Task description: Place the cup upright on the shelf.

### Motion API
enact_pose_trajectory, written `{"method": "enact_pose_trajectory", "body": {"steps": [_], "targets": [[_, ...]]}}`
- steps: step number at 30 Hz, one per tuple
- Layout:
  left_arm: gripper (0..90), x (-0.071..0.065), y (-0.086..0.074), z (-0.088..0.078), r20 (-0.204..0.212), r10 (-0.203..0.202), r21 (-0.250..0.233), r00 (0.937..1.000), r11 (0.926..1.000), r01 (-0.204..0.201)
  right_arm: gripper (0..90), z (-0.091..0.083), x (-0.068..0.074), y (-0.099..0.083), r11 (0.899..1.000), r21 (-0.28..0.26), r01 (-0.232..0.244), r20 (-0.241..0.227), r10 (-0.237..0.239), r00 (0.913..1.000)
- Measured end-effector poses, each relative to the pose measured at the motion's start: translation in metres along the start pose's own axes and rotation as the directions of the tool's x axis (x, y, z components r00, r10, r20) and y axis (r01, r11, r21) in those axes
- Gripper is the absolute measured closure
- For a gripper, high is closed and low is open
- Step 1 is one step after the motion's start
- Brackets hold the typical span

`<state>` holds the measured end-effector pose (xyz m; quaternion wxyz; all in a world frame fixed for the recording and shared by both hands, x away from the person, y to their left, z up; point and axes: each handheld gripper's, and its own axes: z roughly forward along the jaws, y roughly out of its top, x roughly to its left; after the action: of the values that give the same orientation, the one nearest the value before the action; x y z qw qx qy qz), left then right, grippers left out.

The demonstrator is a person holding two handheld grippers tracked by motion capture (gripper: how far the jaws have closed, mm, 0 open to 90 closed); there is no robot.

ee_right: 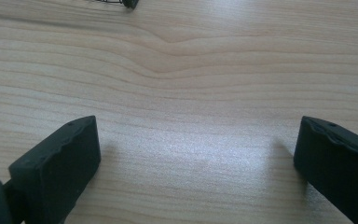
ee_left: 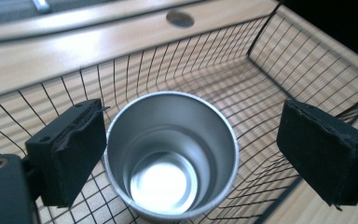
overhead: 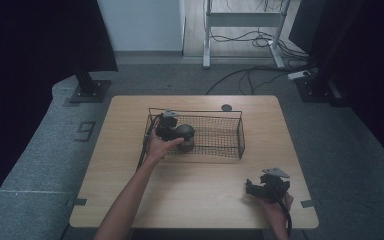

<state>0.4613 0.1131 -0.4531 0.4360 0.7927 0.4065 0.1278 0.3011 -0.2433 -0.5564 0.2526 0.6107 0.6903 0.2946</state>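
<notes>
Steel cup (ee_left: 172, 158) upright in wire basket (ee_left: 279, 60), left gripper (ee_left: 191, 149) released astride it, right gripper (ee_right: 198, 163) released, low over table (ee_right: 191, 70)

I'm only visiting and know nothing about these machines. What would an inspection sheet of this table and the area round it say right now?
Surface: wooden table, bare wood in front of the basket, a round hole near its far edge.
Job's things: wire basket on the far half of the table; metal cup standing upright in the basket's left end, mouth up and empty.
Clutter: nothing seen.
Grippers: left gripper open, jaws either side of the cup, one jaw at its rim and the other apart from it; right gripper open over bare wood near the table's right front corner.
Cables: one trails from each gripper; more lie on the floor behind the table.
Surroundings: grey floor, dark curtains at both sides, a white frame at the back.
</notes>
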Motion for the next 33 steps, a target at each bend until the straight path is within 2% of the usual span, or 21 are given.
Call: {"method": "enact_pose_trajectory", "body": {"steps": [6, 12, 16, 23, 27, 31, 33], "targets": [[8.0, -0.005, -0.001, -0.026, 0.011, 0.036, -0.052, 0.9993, 0.9980, -0.035, 0.3, 0.000, 0.000, 0.000, 1.000, 0.000, 0.000, 0.000, 0.000, 1.0000], [8.2, -0.008, -0.015, -0.050, 0.026, 0.051, -0.078, 0.9984, 0.9958, -0.049, 0.3, 0.000, 0.000, 0.000, 1.000, 0.000, 0.000, 0.000, 0.000, 1.0000], [8.5, -0.012, -0.027, -0.064, 0.035, 0.059, -0.077, 0.9976, 0.9954, -0.057, 0.3, 0.000, 0.000, 0.000, 1.000, 0.001, -0.002, 0.000, 0.002, 1.0000], [9.4, -0.020, -0.055, -0.085, 0.062, 0.066, -0.079, 0.9959, 0.9950, -0.061, 0.3, 0.000, 0.000, 0.000, 1.000, 0.001, -0.003, 0.000, 0.003, 1.0000], [9.5, -0.025, -0.077, -0.097, 0.057, 0.069, -0.080, 0.9960, 0.9947, -0.064, 0.3, 0.000, 0.000, 0.000, 1.000, 0.001, -0.002, 0.000, 0.002, 1.0000], [9.5, -0.026, -0.099, -0.107, 0.047, 0.059, -0.072, 0.9972, 0.9959, -0.055, 0.3, 0.000, 0.000, 0.000, 1.000, 0.001, -0.002, 0.000, 0.002, 1.0000], [9.9, -0.026, -0.109, -0.111, 0.055, 0.042, -0.075, 0.9976, 0.9965, -0.037, 0.4, 0.000, 0.000, 0.000, 1.000, 0.001, -0.002, 0.000, 0.002, 1.0000]]}}
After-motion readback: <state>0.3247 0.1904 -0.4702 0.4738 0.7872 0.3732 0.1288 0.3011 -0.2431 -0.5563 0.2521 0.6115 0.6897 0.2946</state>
